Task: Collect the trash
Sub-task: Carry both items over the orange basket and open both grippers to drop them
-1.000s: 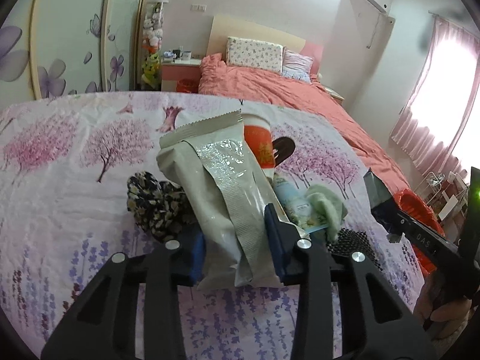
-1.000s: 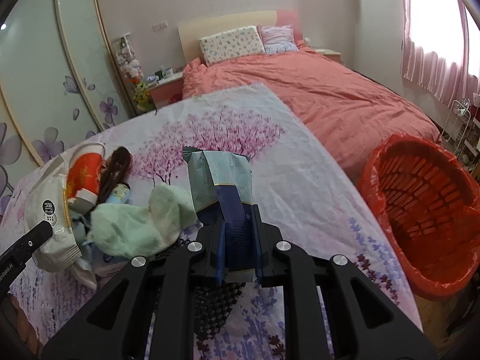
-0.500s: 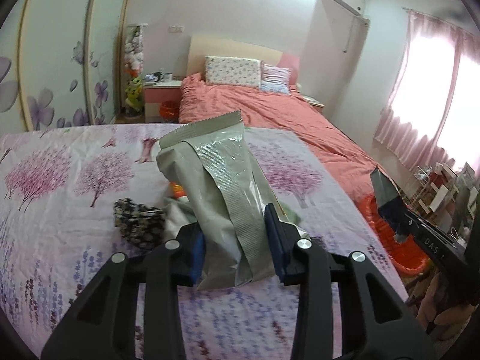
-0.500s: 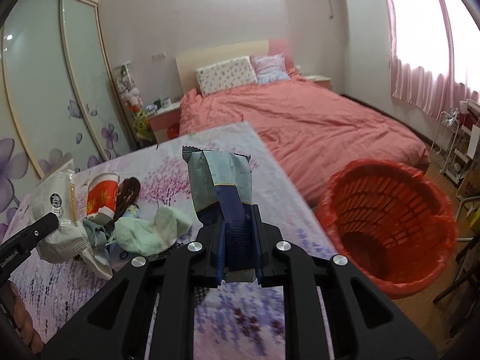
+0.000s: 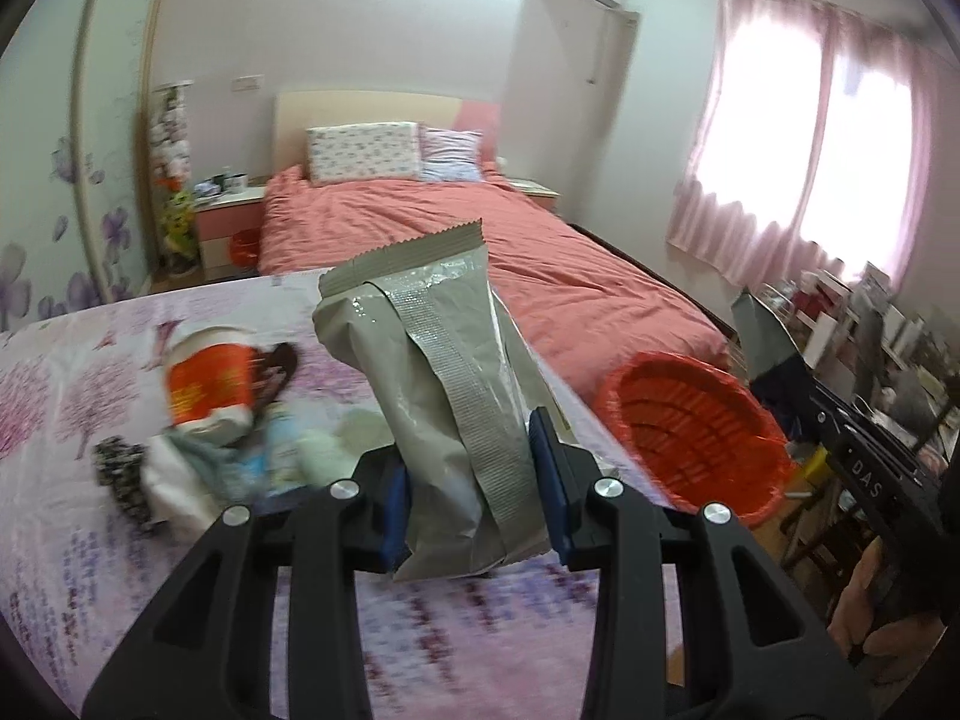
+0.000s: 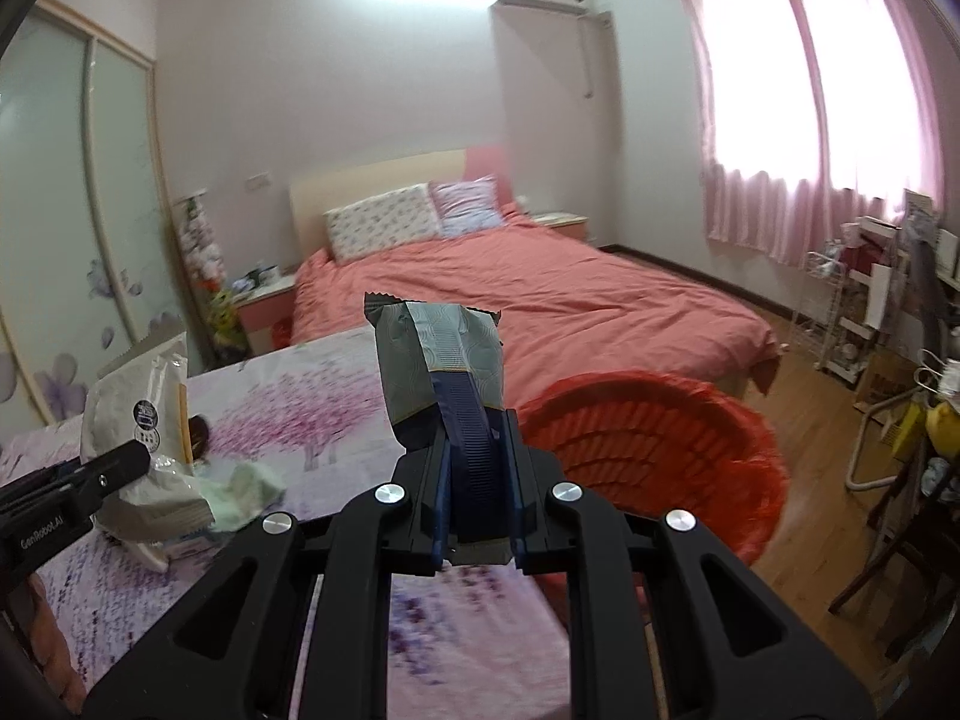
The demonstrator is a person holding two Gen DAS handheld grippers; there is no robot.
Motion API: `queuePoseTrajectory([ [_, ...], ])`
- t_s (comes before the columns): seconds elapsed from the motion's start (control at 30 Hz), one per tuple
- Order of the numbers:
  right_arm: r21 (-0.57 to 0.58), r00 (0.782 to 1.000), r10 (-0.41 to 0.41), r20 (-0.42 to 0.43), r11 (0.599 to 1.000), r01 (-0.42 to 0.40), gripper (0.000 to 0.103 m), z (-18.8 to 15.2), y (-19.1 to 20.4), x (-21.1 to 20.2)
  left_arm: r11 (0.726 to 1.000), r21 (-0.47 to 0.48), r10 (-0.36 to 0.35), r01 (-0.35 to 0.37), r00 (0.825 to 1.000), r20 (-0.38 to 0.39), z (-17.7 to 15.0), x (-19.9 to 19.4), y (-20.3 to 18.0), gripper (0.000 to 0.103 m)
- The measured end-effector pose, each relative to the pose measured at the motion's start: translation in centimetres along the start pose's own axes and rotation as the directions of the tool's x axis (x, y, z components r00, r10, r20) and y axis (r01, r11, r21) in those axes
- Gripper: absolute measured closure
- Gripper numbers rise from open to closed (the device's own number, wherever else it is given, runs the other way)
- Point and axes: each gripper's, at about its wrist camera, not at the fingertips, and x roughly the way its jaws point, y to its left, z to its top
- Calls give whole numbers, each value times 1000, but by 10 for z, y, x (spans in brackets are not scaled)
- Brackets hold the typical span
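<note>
Blue pads of the left gripper [image 5: 474,495] pinch the lower part of a large grey-beige snack wrapper [image 5: 435,384], which stands upright between them with its crimped seam at the top. The right gripper [image 6: 477,495] is pressed together on a smaller dark foil packet [image 6: 441,360], blue and grey, also held upright. Both tools hang above a table under a floral cloth [image 5: 72,384] printed with pink trees. On that cloth, to the left of the large wrapper, lies a blurred heap: a red paper cup [image 5: 207,384] on its side, a pale green cloth [image 6: 249,489], a dark patterned scrunchie [image 5: 120,468]. Past the table's right edge stands an orange-red basket [image 6: 660,444], low on the wooden floor, just ahead of the foil packet in the right wrist view. Beyond lie a bed with a coral cover [image 6: 540,294] and pink curtains [image 6: 810,120].
</note>
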Motion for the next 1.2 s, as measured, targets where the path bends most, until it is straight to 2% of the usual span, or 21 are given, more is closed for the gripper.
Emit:
queuePoseTrajectory([
  [0.27,82,997,-79,1,994,79,88,-3,-47,20,990,84,-114,116,993,-27,3,36,-65,67],
  [0.4,153,996,-80,-38,985,85,88,-9,-74,36,980,107,-165,168,986,-37,6,57,-90,67],
  [0.63,225,996,-74,-53,971,84,88,-15,-104,49,958,155,-229,242,969,-96,4,106,-142,66],
  [0.93,316,996,-22,-92,947,50,87,-19,-126,72,941,199,-240,273,955,-176,-6,160,-179,64],
  [1.1,344,993,-6,-118,938,46,85,-21,-135,80,945,194,-222,264,951,-214,-10,184,-185,47],
  [1.2,362,992,-4,-129,931,51,73,-24,-137,80,949,196,-198,245,953,-231,-14,193,-184,42],
])
